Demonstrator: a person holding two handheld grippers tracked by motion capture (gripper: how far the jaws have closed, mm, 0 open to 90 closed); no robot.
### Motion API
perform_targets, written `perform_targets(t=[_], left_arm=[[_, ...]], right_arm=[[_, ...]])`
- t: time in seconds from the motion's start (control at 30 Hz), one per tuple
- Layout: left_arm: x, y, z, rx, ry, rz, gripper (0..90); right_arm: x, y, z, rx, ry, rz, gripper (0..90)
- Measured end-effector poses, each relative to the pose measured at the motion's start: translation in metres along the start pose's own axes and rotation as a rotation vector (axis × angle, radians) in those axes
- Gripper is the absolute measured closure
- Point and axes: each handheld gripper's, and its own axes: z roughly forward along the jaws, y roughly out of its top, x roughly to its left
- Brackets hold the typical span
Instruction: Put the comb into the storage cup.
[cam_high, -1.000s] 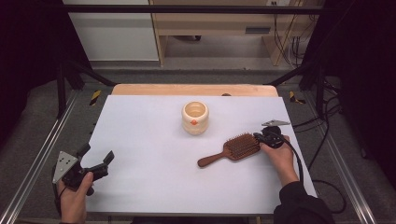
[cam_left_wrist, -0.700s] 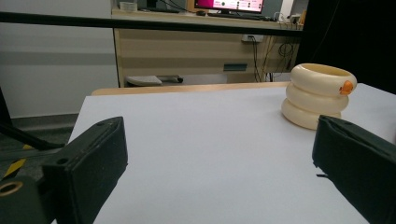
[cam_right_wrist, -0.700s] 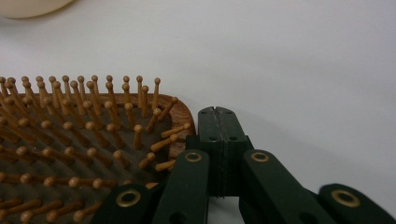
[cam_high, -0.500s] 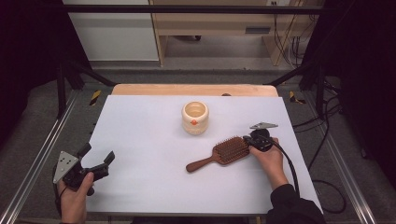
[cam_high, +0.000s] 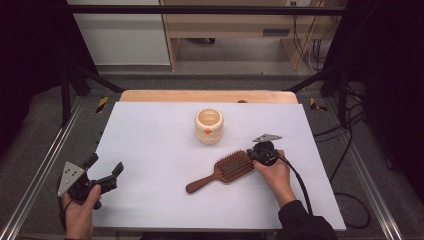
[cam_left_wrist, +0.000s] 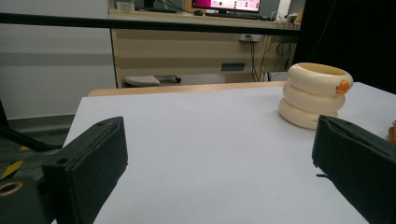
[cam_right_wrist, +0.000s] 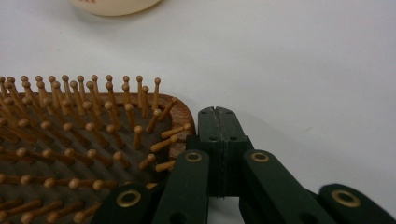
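A wooden paddle hairbrush (cam_high: 234, 166) lies bristles up on the white table (cam_high: 150, 135), with its handle pointing to the front left. My right gripper (cam_high: 253, 154) is shut, and its closed tips rest against the right edge of the brush head (cam_right_wrist: 93, 140). In the right gripper view the jaws (cam_right_wrist: 217, 116) meet with nothing between them. A cream ribbed pot (cam_high: 208, 126) with a small orange mark stands behind the brush. My left gripper (cam_high: 106, 165) is held open at the front left corner, well apart from the pot (cam_left_wrist: 315, 95).
A wooden strip (cam_high: 207, 96) runs along the table's far edge. Metal rails (cam_high: 45, 165) flank both sides. A black cable (cam_high: 300, 185) trails from the right gripper over the table's front right. A desk and monitor (cam_left_wrist: 224, 4) stand beyond the table.
The right gripper has moved left and toward the front, and the hairbrush has slid the same way ahead of it. The left gripper has stayed in place.
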Motion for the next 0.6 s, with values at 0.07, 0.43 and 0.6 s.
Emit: perform_targets(t=[0.07, 0.43, 0.6], left_arm=[[0.0, 0.0, 0.0, 0.0, 0.0, 0.001, 3.5], [0.0, 0.0, 0.0, -0.001, -0.001, 0.001, 3.5], [0.0, 0.0, 0.0, 0.001, -0.003, 0.001, 3.6]], right_arm=[[0.002, 0.0, 0.0, 0.001, 0.003, 0.0, 90.0], [0.03, 0.004, 0.005, 0.013, 0.012, -0.025, 90.0], [0.042, 0.006, 0.005, 0.024, 0.024, -0.042, 90.0]])
